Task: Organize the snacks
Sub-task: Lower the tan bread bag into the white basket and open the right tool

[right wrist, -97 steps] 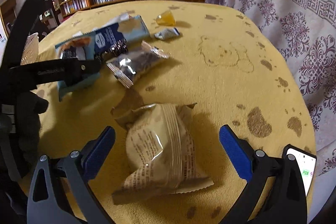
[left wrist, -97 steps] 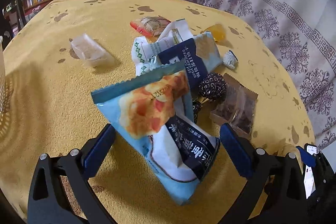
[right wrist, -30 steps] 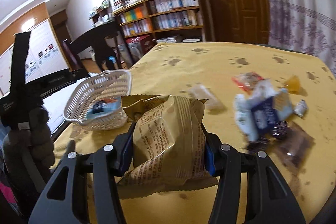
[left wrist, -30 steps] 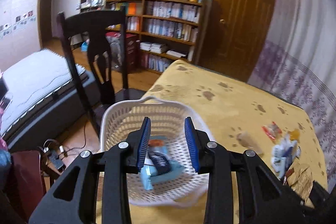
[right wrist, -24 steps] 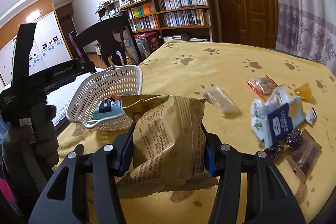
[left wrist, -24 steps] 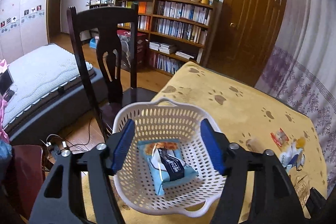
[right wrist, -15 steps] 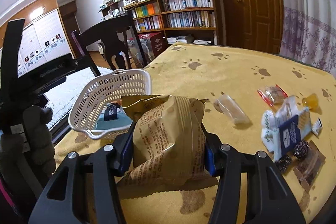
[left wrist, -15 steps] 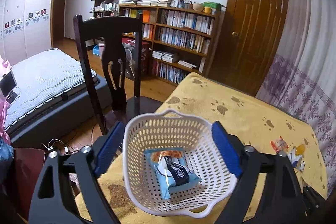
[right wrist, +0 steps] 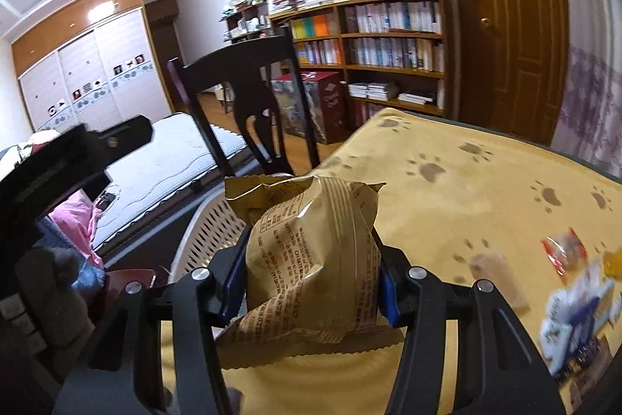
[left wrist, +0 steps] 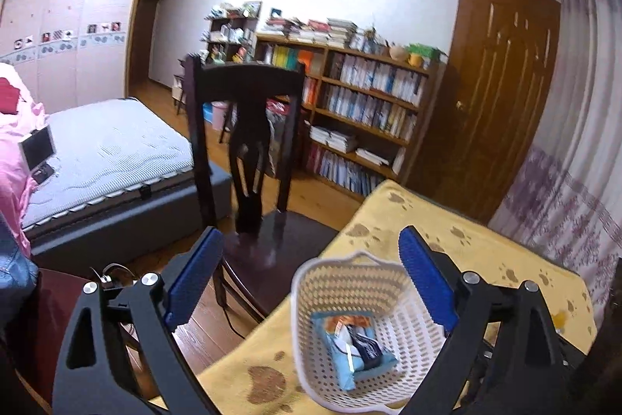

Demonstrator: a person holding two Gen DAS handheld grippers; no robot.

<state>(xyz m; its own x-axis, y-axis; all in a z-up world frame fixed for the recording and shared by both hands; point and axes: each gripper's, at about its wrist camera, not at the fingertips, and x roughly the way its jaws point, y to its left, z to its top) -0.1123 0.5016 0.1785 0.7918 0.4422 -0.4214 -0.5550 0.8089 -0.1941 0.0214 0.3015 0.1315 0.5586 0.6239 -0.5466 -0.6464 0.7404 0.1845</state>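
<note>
Left hand-held gripper [left wrist: 311, 273] has pulled back and up from the basket [left wrist: 350, 275] since half a second ago; its jaws are wide apart and empty, and the basket now sits low right in its view. Right hand-held gripper [right wrist: 311, 271] has carried the tan bag [right wrist: 311, 259] closer to the basket, still clamped on it.

One white basket at the corner of the table [left wrist: 486, 240], yellow cloth with paw prints. Inside: one blue packet [left wrist: 352, 352], lying flat on the bottom. Nothing else seen in it.

One tan bag, held upright between the right jaws, just in front of the basket wall [right wrist: 210, 228] in the right view, above the table.

Loose snacks on the table at far right of the right view: one red-edged packet [right wrist: 563, 253], one clear stick packet [right wrist: 499, 282], one orange piece [right wrist: 614, 263], then a blurred pile of white and blue packets [right wrist: 575, 321], count not clear.

One dark chair [left wrist: 248, 142] stands beside the table.
</note>
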